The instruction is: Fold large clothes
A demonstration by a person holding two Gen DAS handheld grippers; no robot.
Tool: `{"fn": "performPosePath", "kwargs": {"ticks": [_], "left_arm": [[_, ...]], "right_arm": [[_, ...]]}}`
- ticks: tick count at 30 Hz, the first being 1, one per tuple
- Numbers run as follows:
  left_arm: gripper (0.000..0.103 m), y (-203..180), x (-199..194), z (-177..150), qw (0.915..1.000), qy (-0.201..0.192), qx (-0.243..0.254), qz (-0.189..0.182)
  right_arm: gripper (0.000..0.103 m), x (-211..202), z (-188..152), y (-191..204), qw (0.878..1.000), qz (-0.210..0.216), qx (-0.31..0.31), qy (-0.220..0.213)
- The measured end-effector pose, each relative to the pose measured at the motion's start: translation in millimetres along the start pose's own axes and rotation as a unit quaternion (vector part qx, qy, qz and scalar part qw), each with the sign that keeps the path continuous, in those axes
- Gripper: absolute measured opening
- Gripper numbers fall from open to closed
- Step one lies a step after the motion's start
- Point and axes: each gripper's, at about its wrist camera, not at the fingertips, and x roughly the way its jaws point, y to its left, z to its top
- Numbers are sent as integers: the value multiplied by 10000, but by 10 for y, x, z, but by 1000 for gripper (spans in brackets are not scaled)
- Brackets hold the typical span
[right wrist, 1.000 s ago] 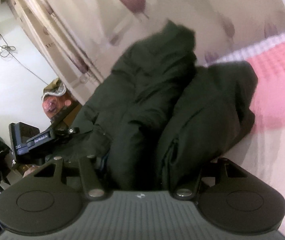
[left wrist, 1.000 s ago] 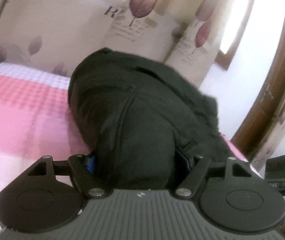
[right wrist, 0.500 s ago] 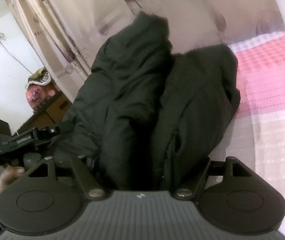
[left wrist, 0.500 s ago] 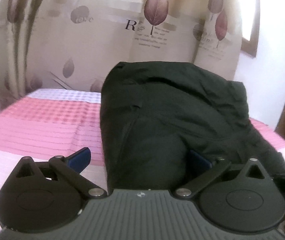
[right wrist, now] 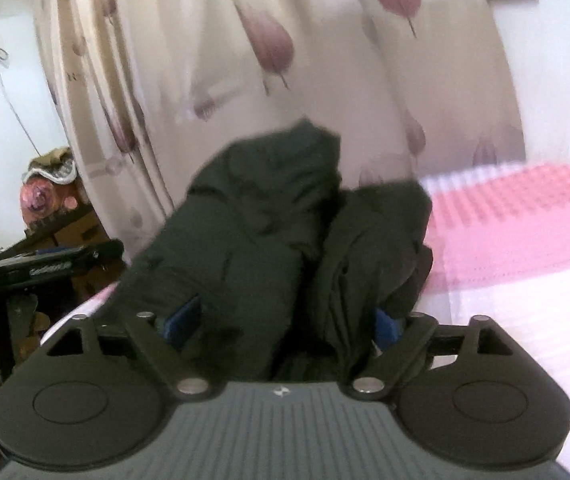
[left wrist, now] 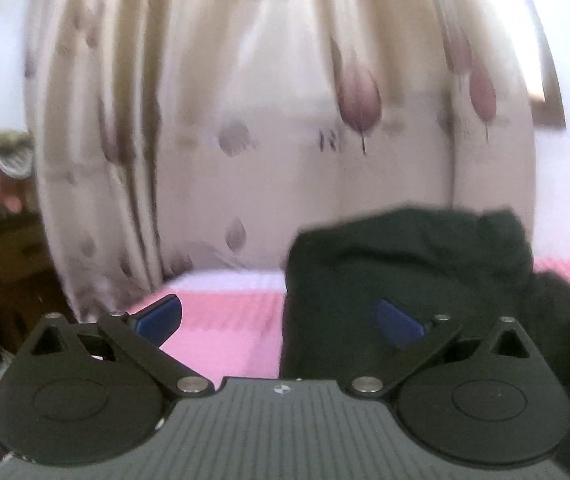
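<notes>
A dark green padded jacket (left wrist: pixel 409 276) lies bunched on the pink bed (left wrist: pixel 225 320). My left gripper (left wrist: pixel 281 322) is open and empty, its blue pads spread wide; the right pad overlaps the jacket's left edge, the left pad is over the bedspread. In the right wrist view the jacket (right wrist: pixel 269 232) rises in two thick folds between the jaws. My right gripper (right wrist: pixel 285 322) has its blue pads pressed against both sides of the bundled fabric and holds it.
A leaf-patterned curtain (left wrist: pixel 285 120) hangs behind the bed. Dark wooden furniture (left wrist: pixel 1 256) with clutter stands at the left. The pink and white bedspread (right wrist: pixel 525 248) stretches to the right. The left gripper's body (right wrist: pixel 41 268) shows at the left of the right wrist view.
My left gripper has opened wide, let go of the jacket and swung left, so the jacket now sits at its right. My right gripper still holds the fabric and has shifted a little.
</notes>
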Motion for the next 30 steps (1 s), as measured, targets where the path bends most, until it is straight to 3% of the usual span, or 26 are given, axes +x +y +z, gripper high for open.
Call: {"fn": "performPosePath", "kwargs": {"ticks": [4, 7, 13, 15, 30], "left_arm": [[103, 37, -258, 155, 9993, -241, -218, 188], [103, 50, -382, 248, 9989, -218, -402, 24], [103, -46, -576, 262, 9993, -269, -260, -97], [103, -59, -622, 257, 9989, -244, -291, -286], [103, -209, -727, 81, 9975, -96, -120, -696]], "right_arm": [[93, -261, 22, 70, 9997, 65, -40, -225], [96, -409, 49, 170, 9991, 63, -168, -376], [101, -574, 139, 467, 9969, -56, -518, -587], [102, -590, 149, 526, 9967, -62, -566, -581], [102, -607, 3, 607, 9961, -431, -592, -498]]}}
